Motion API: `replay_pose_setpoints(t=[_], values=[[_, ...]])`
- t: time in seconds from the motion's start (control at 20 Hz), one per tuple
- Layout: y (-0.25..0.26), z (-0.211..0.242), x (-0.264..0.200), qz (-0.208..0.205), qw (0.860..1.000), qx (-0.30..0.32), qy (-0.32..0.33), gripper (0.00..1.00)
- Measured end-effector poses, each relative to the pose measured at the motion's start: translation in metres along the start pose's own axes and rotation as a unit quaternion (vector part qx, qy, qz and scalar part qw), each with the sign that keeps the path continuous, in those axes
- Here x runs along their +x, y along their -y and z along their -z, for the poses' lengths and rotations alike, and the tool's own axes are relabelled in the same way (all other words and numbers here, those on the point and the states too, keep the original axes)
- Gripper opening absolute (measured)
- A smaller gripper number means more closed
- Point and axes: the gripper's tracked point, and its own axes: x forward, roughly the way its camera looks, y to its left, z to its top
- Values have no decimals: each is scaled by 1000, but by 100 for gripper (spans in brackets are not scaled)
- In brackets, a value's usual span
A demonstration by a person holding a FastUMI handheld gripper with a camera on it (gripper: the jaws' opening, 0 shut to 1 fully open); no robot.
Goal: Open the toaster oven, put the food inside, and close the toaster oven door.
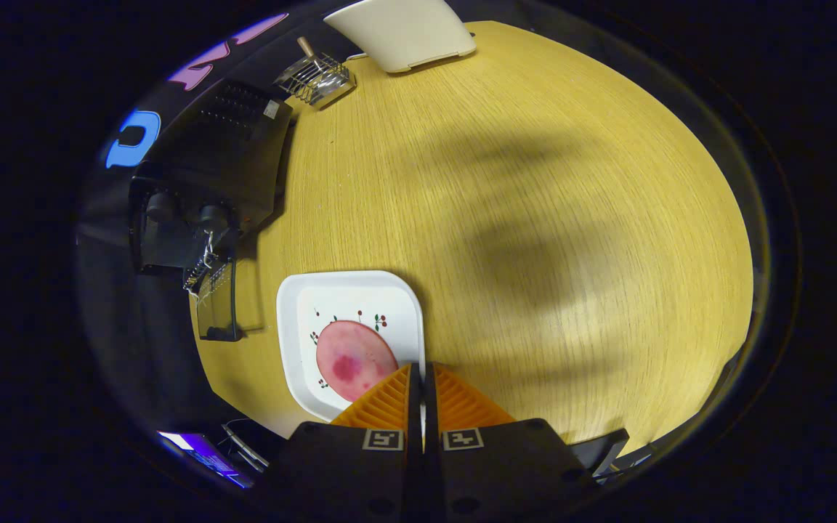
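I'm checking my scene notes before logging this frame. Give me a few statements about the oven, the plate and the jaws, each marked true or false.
1. The toaster oven has its door open. True.
2. The pink slice of food lies inside the oven. False: it lies on the white plate on the table.
3. The gripper has its jaws wide apart. False: they stand closed together, holding nothing.
4. The plate sits just ahead of the jaws, beside the oven door. True.
5. A wire rack lies on the plate. False: it lies on the table beyond the oven.
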Motion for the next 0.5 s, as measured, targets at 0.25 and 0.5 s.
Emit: replay_pose_setpoints(t=[0.25, 0.5], values=[[-11, -1, -9, -70, 996, 45, 26, 5], [-30, 4, -25, -120, 986, 107, 52, 5]])
